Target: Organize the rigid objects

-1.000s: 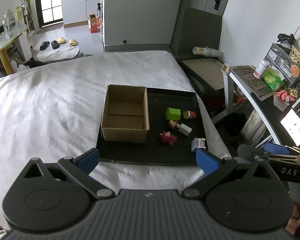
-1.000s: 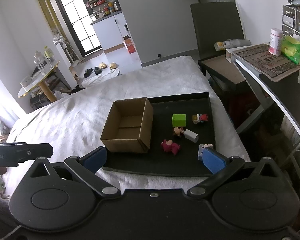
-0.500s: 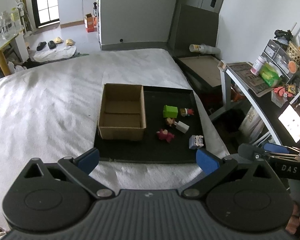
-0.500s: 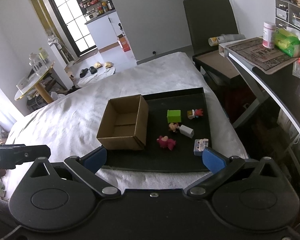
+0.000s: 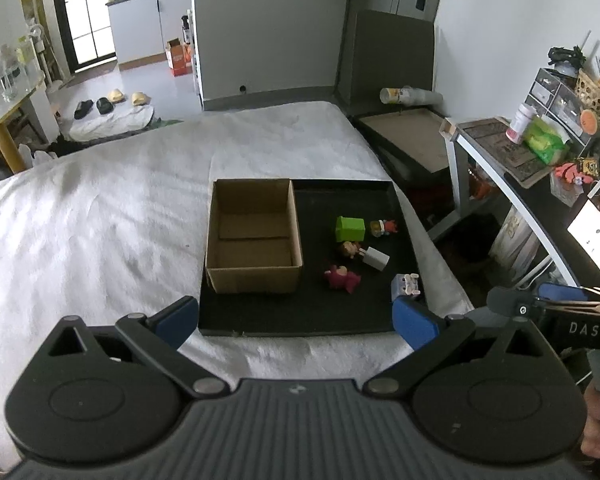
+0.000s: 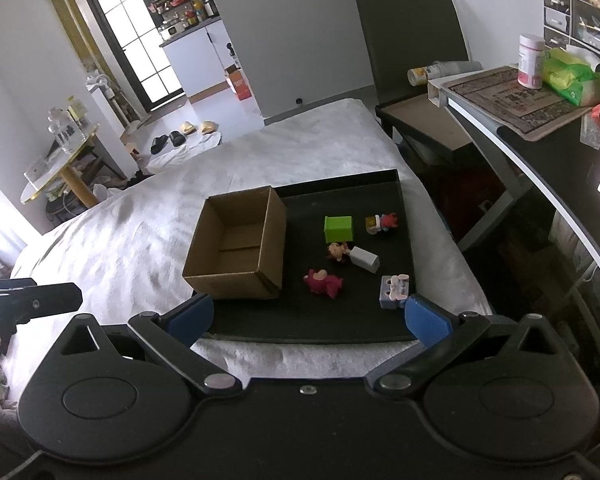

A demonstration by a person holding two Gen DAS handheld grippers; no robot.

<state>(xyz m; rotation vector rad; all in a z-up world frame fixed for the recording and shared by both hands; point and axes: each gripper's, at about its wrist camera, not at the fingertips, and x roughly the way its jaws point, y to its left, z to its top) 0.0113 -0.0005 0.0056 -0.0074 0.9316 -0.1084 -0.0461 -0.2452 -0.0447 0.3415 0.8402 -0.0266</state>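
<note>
A black tray (image 5: pixel 312 312) (image 6: pixel 332 320) lies on the white bed. An empty open cardboard box (image 5: pixel 254 236) (image 6: pixel 236 252) stands on its left half. On the right half lie a green block (image 5: pixel 351 228) (image 6: pixel 339 228), a small red-and-yellow figure (image 5: pixel 383 227) (image 6: pixel 382 222), a white charger (image 5: pixel 376 258) (image 6: pixel 365 259) beside a brown-haired figure (image 5: pixel 349 249) (image 6: pixel 337 252), a magenta figure (image 5: pixel 341 279) (image 6: pixel 323 281) and a grey-blue block toy (image 5: pixel 405 286) (image 6: pixel 394 291). Both my left gripper (image 5: pixel 296 320) and my right gripper (image 6: pixel 308 318) hang open above the tray's near edge, holding nothing.
The white bed (image 5: pixel 100 216) spreads wide to the left. At the right stand a desk (image 6: pixel 540 120) with clutter and a dark chair (image 5: pixel 396 80) with a flat box. The right gripper's body (image 5: pixel 556 312) shows at the right of the left wrist view.
Both cameras have pulled back and shifted slightly, so the tray and box look a little smaller and more centred. Nothing on the tray has moved and both grippers stayed open.
</note>
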